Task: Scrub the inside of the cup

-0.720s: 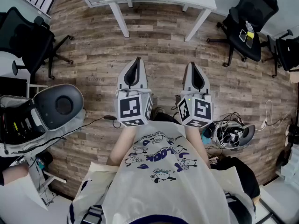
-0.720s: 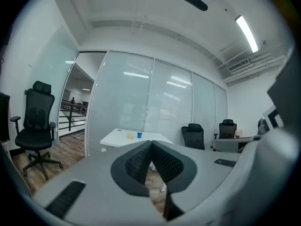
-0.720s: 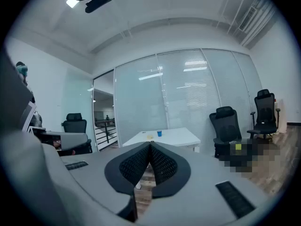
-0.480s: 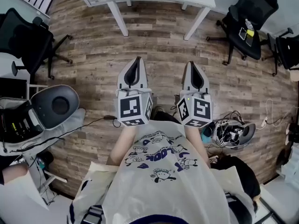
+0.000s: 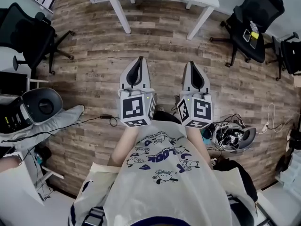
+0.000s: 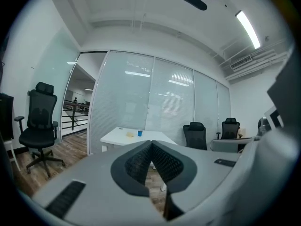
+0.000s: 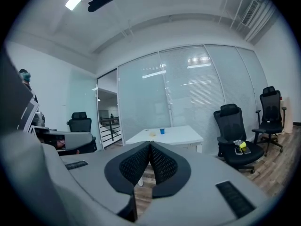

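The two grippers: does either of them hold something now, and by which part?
Nothing is held. The left gripper and the right gripper both have their jaws shut together with nothing between them, in the air above the wooden floor.

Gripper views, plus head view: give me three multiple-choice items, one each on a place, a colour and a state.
1. The small blue cup stands:
A) on a shelf
B) on the white table
C) between a gripper's jaws

2. The swivel office chairs are:
A) red
B) white
C) black

3. The left gripper and right gripper are:
A) both shut, empty
B) both open
C) both shut on the cup

Key:
1 B: both gripper views show it on the tabletop ahead.
2 C: every chair in view is black.
3 A: each pair of pads meets with nothing between.
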A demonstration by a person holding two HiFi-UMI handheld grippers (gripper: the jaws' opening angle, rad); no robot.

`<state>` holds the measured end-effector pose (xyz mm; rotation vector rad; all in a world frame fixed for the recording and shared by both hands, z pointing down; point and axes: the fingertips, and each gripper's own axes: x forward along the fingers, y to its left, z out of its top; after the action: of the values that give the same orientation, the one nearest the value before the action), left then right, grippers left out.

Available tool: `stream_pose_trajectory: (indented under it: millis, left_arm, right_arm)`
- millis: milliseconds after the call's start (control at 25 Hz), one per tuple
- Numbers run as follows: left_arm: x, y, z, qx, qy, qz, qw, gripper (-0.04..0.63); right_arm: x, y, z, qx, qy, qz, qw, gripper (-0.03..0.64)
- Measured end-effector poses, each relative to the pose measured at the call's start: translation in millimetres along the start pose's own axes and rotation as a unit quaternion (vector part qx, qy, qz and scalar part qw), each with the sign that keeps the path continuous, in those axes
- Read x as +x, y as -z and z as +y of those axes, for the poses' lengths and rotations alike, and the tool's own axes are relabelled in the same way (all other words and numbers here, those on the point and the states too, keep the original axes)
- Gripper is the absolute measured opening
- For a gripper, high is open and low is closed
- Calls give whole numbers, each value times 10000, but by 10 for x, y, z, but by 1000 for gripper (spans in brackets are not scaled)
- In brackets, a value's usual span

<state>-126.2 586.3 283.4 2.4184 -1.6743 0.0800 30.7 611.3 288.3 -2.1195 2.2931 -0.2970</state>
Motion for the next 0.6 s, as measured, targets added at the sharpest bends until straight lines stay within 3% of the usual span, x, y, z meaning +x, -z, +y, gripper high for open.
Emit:
stream_pose_trajectory:
  millis: [600]
  left_arm:
    - [53,130,-55,-47,-173,120,9998,31]
  right_arm:
    - [62,109,-96,80,-97,170,9998,12]
